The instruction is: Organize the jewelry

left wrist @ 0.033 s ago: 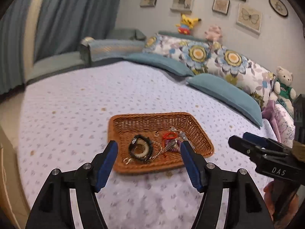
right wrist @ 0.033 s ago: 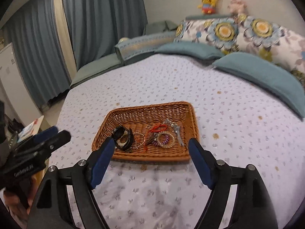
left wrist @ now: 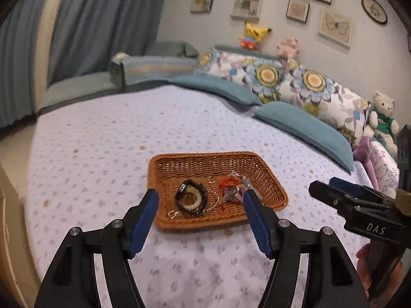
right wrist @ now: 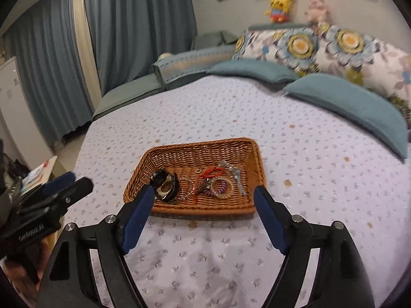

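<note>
A brown wicker tray (left wrist: 200, 164) (right wrist: 195, 154) lies on the lilac bedspread. In it lie a black bracelet with a cream ring (left wrist: 191, 200) (right wrist: 165, 183), a red cord (left wrist: 228, 181) (right wrist: 213, 172), a purple coil (right wrist: 218, 188), thin chains and silver pieces (right wrist: 237, 174). My left gripper (left wrist: 200, 200) is open and empty, held just before the tray's near edge. My right gripper (right wrist: 204, 195) is open and empty, also just before the tray. The right gripper shows at the right of the left wrist view (left wrist: 334, 187); the left gripper shows at the left of the right wrist view (right wrist: 69, 182).
Teal pillows (left wrist: 303, 125) and floral cushions (left wrist: 290, 82) line the far side of the bed. Plush toys (left wrist: 253, 36) sit on the headboard, a teddy bear (left wrist: 382, 118) at the right. Blue curtains (right wrist: 138, 25) hang behind; a folded blanket (left wrist: 154, 68) lies at the bed's far corner.
</note>
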{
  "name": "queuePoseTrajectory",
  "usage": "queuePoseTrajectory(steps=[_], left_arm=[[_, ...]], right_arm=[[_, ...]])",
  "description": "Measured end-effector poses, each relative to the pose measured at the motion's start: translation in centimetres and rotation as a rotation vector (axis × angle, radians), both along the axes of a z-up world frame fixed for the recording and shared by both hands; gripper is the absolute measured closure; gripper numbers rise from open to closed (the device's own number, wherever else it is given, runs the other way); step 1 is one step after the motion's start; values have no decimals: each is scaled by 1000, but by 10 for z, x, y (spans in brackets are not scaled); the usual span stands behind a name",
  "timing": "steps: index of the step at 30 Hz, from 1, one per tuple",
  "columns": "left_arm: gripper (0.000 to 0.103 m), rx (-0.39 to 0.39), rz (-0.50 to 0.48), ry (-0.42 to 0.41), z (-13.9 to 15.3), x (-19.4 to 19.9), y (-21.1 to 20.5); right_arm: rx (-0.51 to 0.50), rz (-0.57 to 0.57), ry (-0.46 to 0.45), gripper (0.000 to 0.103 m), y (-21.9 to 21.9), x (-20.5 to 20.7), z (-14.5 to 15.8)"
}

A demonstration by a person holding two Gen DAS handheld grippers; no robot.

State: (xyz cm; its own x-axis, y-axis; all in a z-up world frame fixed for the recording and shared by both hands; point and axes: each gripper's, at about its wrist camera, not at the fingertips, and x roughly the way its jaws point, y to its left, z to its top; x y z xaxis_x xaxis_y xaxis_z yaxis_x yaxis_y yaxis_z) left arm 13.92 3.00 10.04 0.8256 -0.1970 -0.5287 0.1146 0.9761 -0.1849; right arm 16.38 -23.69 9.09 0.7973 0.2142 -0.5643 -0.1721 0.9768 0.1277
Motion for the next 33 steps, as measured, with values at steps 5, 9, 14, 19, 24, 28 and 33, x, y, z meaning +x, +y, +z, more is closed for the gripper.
queuePoseTrajectory(steps=[5, 9, 14, 19, 24, 28, 33], left_arm=[[33, 127, 103, -83, -10, -28, -5], [33, 226, 117, -130, -12, -33, -17], [32, 217, 95, -110, -23, -26, -16], [32, 159, 75, -80, -34, -20, -12], [32, 105, 65, -70, -35, -20, -8], [32, 116, 71, -75, -37, -20, -8], [32, 93, 62, -57, -41, -17, -6]], right_arm=[[-78, -61, -110, 18, 4, -32, 1], [-98, -60, -96, 17, 5, -27, -5], [-96, -62, -59, 17, 3, -22, -15], [-91, -59, -44, 17, 4, -21, -22], [-75, -63, -29, 17, 0, -18, -24], [-69, -60, -10, 17, -1, -15, -27], [-73, -58, 4, 17, 1, -13, -29]])
